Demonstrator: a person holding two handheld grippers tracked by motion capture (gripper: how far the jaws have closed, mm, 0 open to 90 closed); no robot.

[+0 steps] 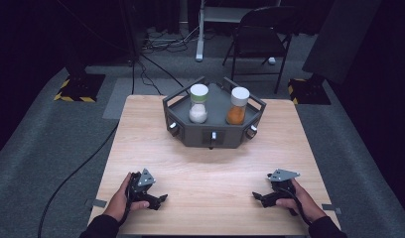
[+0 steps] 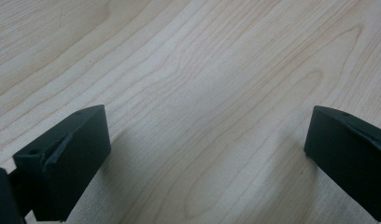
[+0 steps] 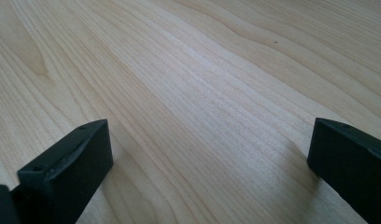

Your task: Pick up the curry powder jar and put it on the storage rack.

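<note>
High view: a pale wooden worktop (image 1: 210, 163) carries a dark grey, many-sided tray (image 1: 213, 130) at its far middle, with knobs along its near wall and bar handles at its far corners. Two white-capped jars stand upright in the tray, side by side but apart: the jar of white powder (image 1: 198, 104) on the left and the jar of orange powder (image 1: 237, 106) on the right.

Both grippers rest low at the near edge of the worktop, well apart from each other and from the tray. The left gripper (image 1: 160, 200) lies at the near left in the person's left hand (image 1: 122, 197), its fingers pointing right toward the middle of the worktop. The right gripper (image 1: 258, 197) lies at the near right in the right hand (image 1: 301, 197), its fingers pointing left. Each carries a grey three-cornered plate on top.

In the left gripper view, the two black fingers (image 2: 67, 158) stand wide apart with bare wood grain between them, holding nothing. The right gripper view gives the same: fingers (image 3: 69, 170) spread wide over bare wood, gripping nothing.
</note>
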